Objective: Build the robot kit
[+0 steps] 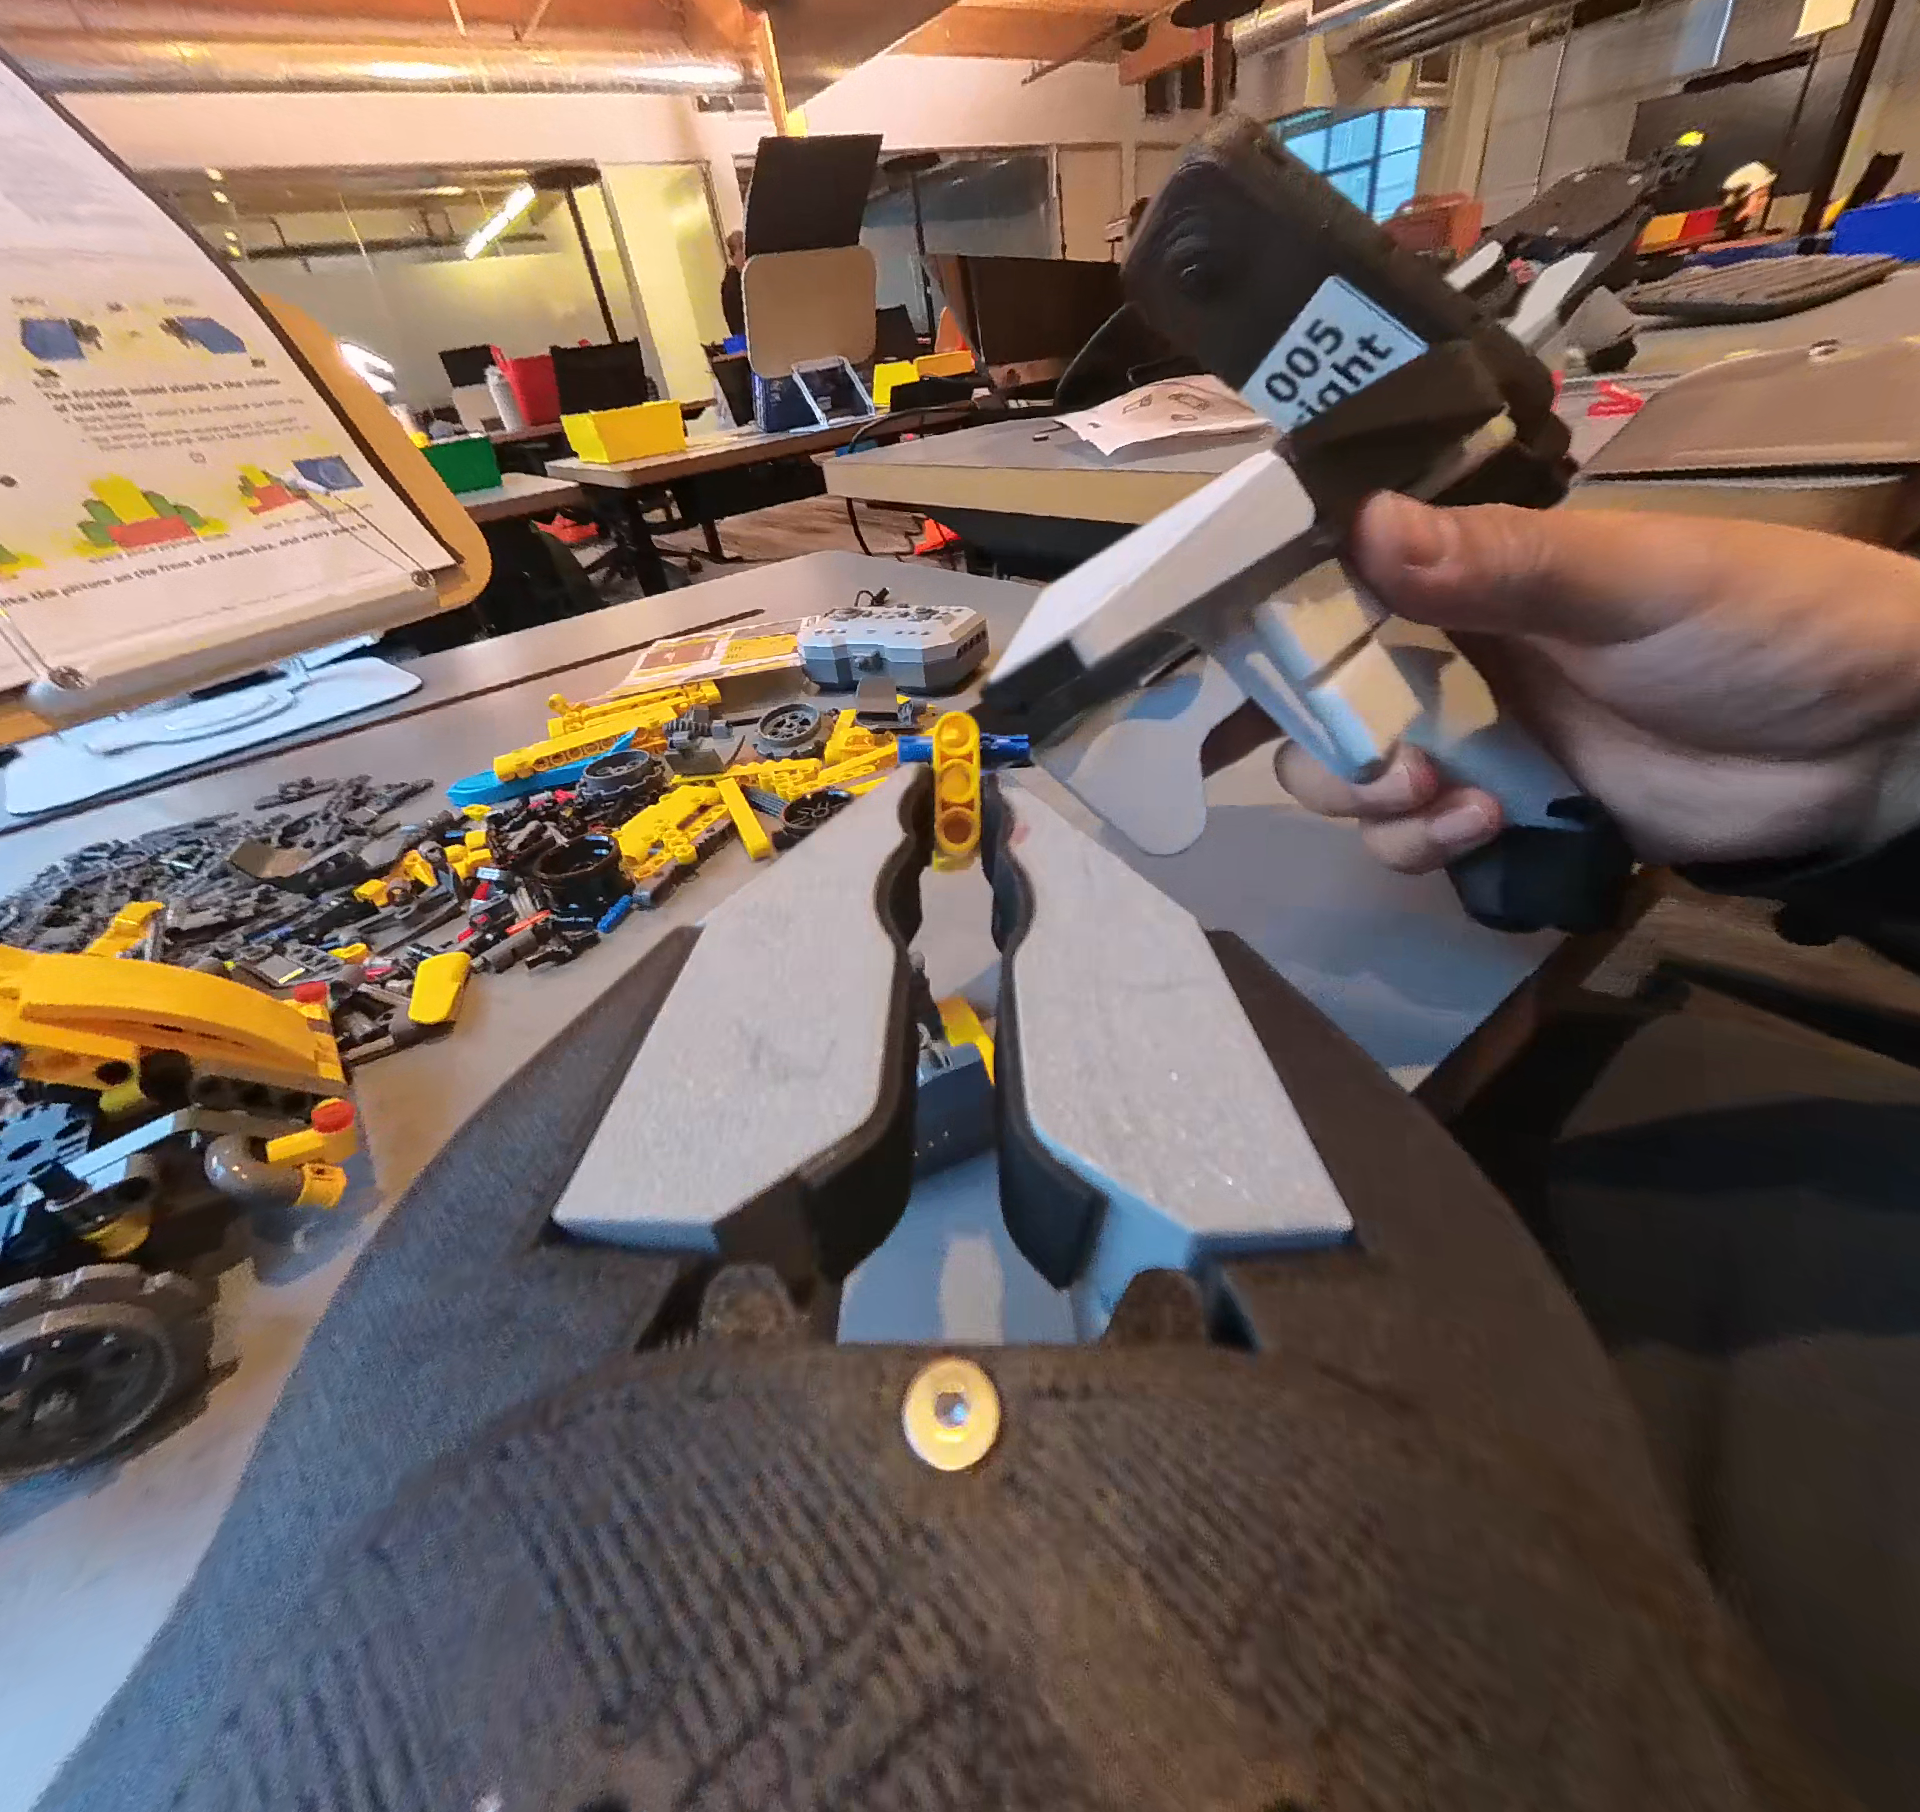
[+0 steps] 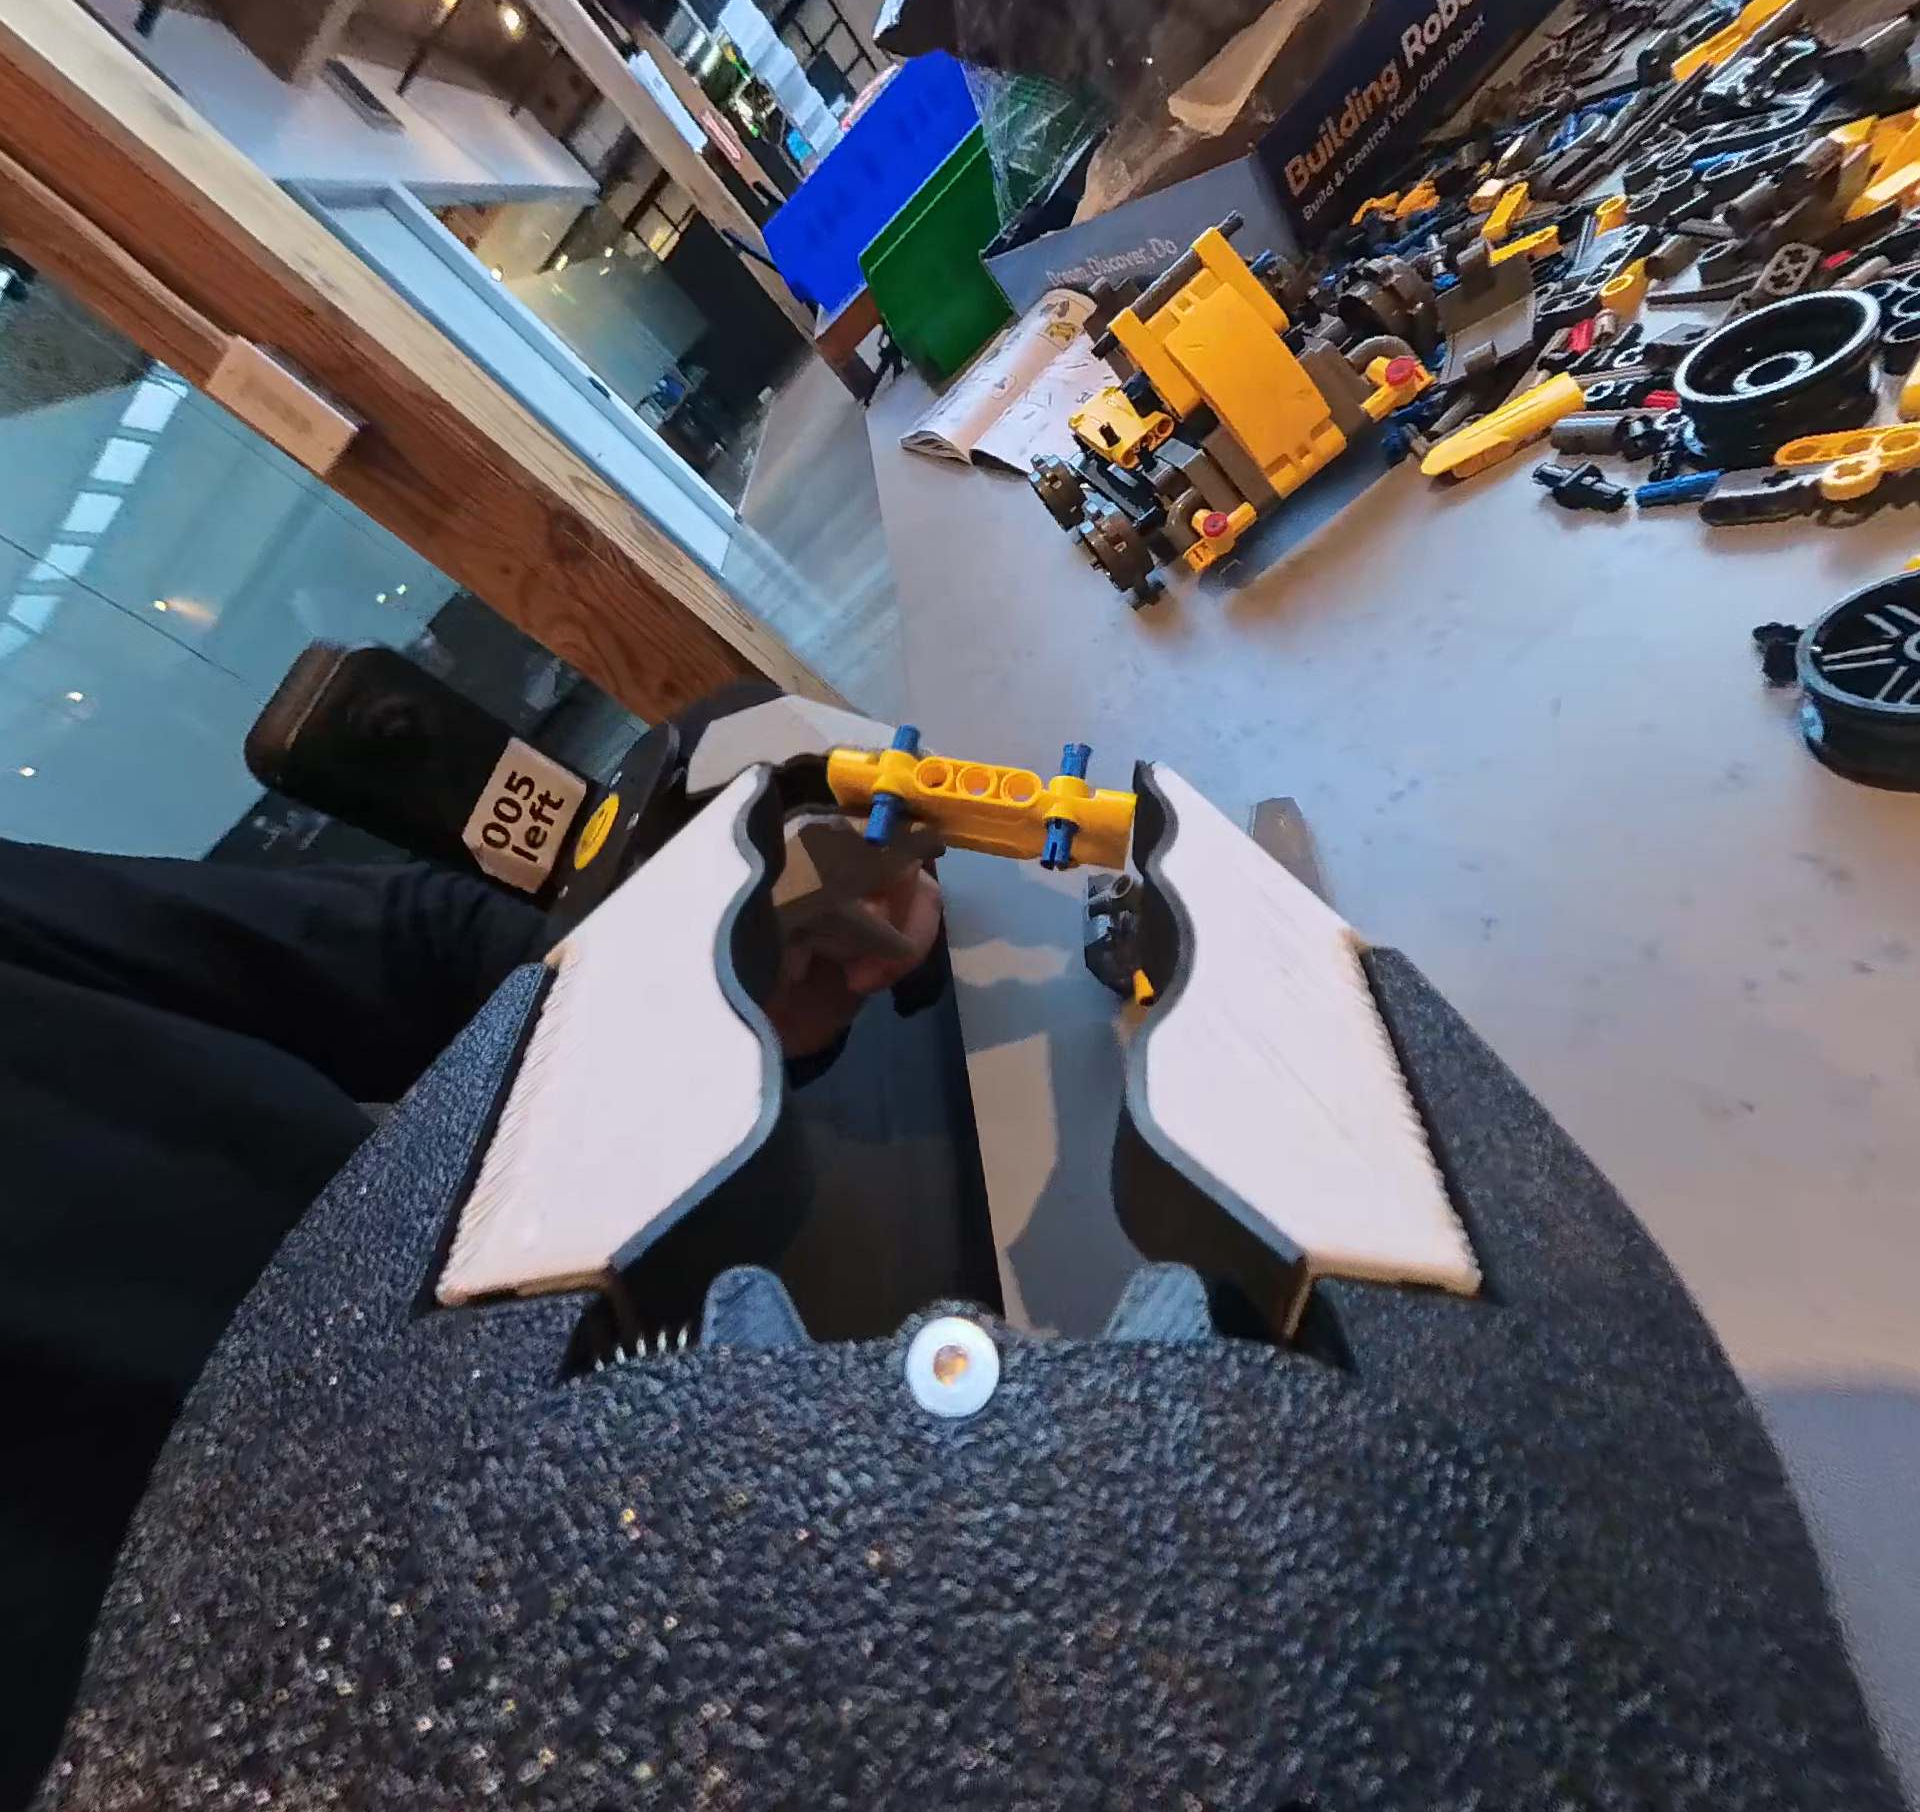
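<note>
My left gripper is shut on a short yellow holed beam with blue pins, and holds it above the grey table. The right gripper, held by a hand, comes in from the right with its tips at the beam's blue pin. In the right wrist view the right gripper is open wide. The beam lies crosswise between its tips, its right end at the right finger. The left gripper's black body shows behind. A small dark grey part lies on the table below.
A partly built yellow vehicle stands on the table. A spread of loose black and yellow parts lies beyond it, with a grey hub block, black wheels, a kit box and an instruction sheet stand. The grippers are tip to tip, or close to it.
</note>
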The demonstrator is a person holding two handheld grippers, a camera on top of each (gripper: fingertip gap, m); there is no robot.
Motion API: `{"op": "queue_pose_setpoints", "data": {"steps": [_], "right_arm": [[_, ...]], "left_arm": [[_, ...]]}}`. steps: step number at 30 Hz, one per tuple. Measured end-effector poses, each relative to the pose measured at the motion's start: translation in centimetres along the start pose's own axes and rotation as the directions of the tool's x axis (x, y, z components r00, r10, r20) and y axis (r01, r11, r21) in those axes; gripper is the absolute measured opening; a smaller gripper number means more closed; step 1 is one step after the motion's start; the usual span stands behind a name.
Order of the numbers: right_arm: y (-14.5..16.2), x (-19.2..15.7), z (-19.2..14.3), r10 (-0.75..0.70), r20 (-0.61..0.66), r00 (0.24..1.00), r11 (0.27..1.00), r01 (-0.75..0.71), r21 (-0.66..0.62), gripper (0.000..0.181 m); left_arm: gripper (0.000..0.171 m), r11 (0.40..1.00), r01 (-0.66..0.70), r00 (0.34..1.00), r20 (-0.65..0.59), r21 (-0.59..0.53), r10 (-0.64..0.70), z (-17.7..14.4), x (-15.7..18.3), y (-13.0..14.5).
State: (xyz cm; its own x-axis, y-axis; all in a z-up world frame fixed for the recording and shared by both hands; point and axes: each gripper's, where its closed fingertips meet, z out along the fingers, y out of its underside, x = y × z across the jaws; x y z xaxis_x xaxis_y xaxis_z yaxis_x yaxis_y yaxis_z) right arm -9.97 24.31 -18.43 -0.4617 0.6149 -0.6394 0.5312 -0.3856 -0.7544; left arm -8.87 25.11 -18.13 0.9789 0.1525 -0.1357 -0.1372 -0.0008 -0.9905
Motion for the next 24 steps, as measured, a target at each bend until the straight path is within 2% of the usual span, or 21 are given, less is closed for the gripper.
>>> {"op": "queue_pose_setpoints", "data": {"steps": [3,8,17,24], "right_arm": [[0.1,0.2,0.3,-0.005,0.000,1.000,1.000,0.005,0.004,0.060],[0.0,0.0,0.9,-0.024,0.058,0.998,0.999,0.022,0.037,0.061],[-0.2,-0.2,1.6,-0.106,0.069,0.992,0.994,0.104,0.042,0.061],[-0.1,0.1,1.5,-0.239,0.014,0.971,0.971,0.239,0.010,0.060]], "left_arm": [[0.006,0.998,-0.056,0.998,-0.005,0.011,0.056,-0.1,0.3,-0.1],[0.006,0.987,-0.158,0.987,0.003,0.011,0.158,-0.5,0.1,0.0],[0.006,0.988,-0.148,0.989,0.030,0.032,0.147,-0.8,-0.5,0.0],[0.007,0.987,-0.159,0.987,0.019,0.010,0.159,-0.7,-0.3,0.4]]}}
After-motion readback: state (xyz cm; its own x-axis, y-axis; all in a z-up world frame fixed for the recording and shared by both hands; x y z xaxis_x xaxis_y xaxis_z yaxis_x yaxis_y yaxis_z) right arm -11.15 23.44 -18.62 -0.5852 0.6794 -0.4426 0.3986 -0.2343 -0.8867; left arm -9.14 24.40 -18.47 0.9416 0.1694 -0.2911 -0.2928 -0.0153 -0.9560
